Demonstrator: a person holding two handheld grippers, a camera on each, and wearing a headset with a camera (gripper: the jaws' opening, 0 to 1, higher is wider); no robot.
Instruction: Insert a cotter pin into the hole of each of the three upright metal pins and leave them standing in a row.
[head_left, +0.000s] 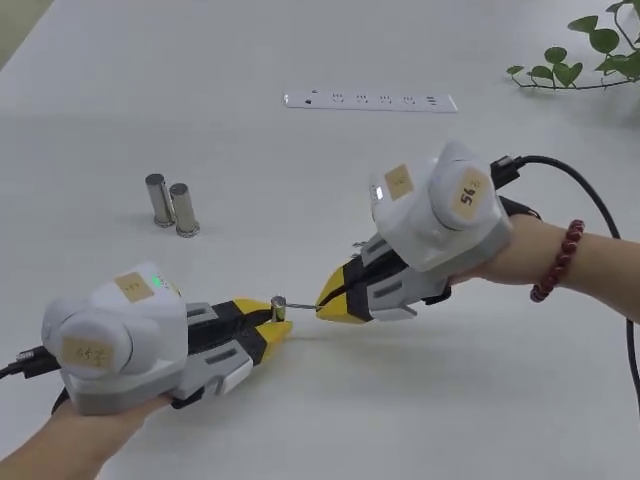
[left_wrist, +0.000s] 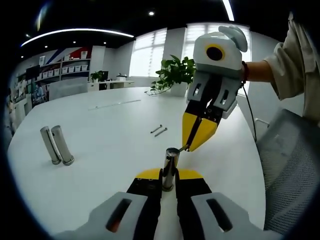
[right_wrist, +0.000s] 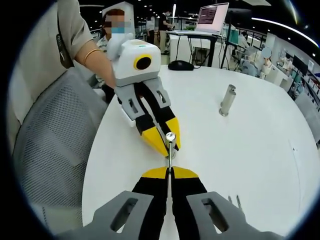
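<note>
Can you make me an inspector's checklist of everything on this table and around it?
Surface: white table, smooth.
Job's things: one metal pin held by the left gripper; two more pins standing side by side; a cotter pin at the held pin's top; two spare cotter pins lying flat.
Clutter: power strip.
Grippers: left gripper shut on the metal pin; right gripper shut on the cotter pin.
Cables: black cable from the right gripper.
Surroundings: plant, mesh chair, laptop.
</note>
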